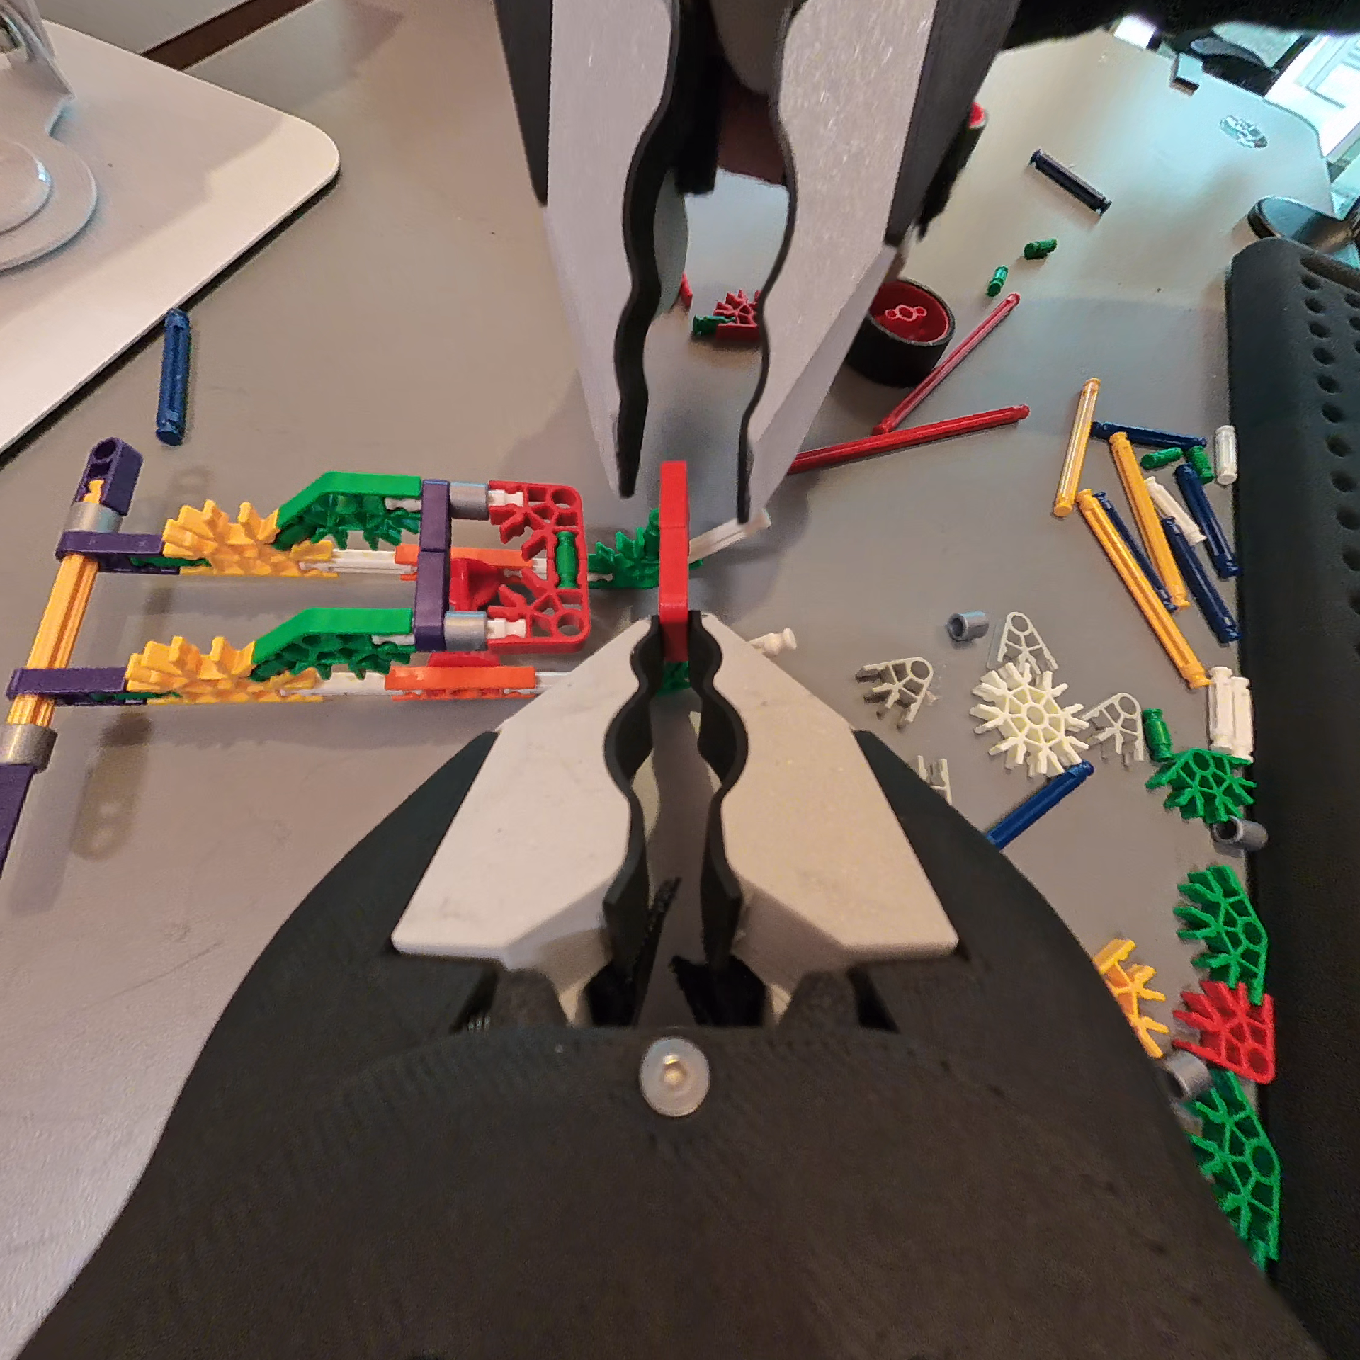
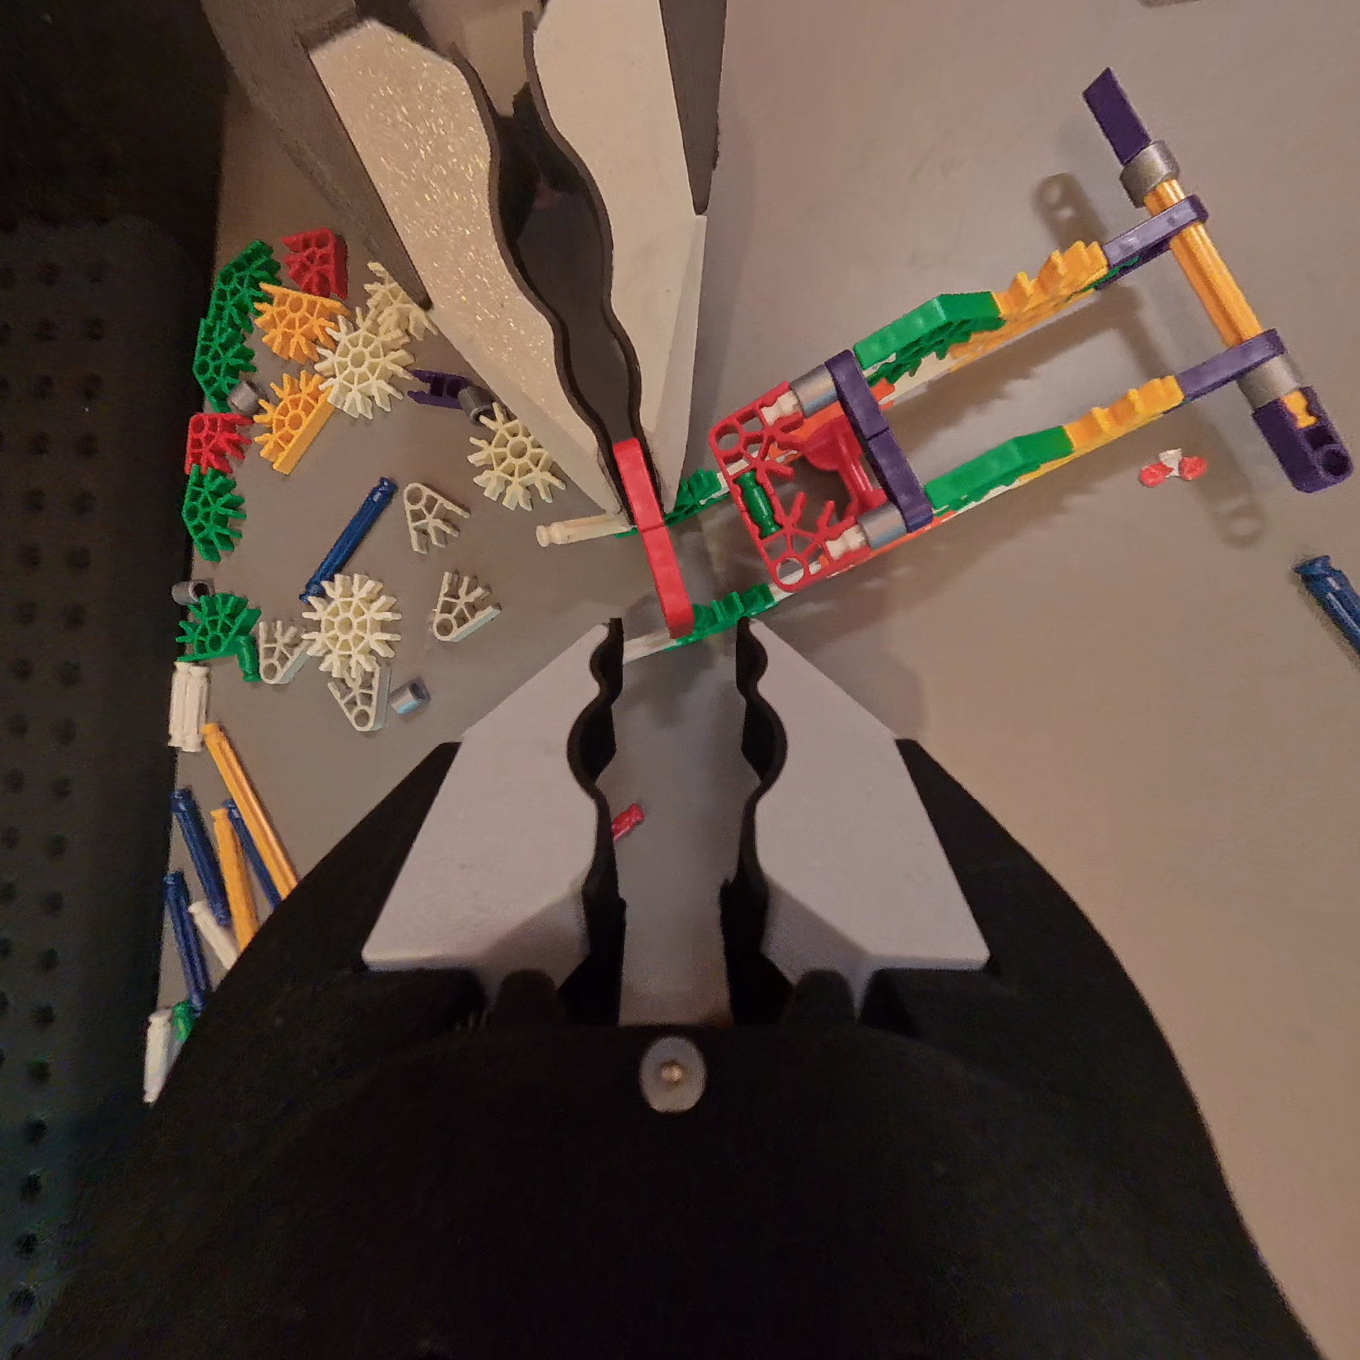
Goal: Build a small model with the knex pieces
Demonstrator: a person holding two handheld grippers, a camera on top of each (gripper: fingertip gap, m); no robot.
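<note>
my left hand-held gripper point(image 1: 671, 639) is closed on the near end of a red flat piece point(image 1: 673, 544) at frame centre; the piece stands on edge, its long axis running away from the camera. my right hand-held gripper point(image 2: 678, 625) is partly open with nothing between its fingers; its tips sit just beside the other end of the same red piece point(image 2: 651, 537). the piece joins green connectors on the end of a toy frame point(image 1: 316, 581), which lies flat on the grey tabletop point(image 1: 368, 809) and extends to the left edge of the left wrist view. loose rods and connectors are scattered at right, including a white snowflake connector point(image 1: 1026, 717) and a black wheel point(image 1: 901, 335). a blue rod point(image 1: 174, 375) lies at upper left.
</note>
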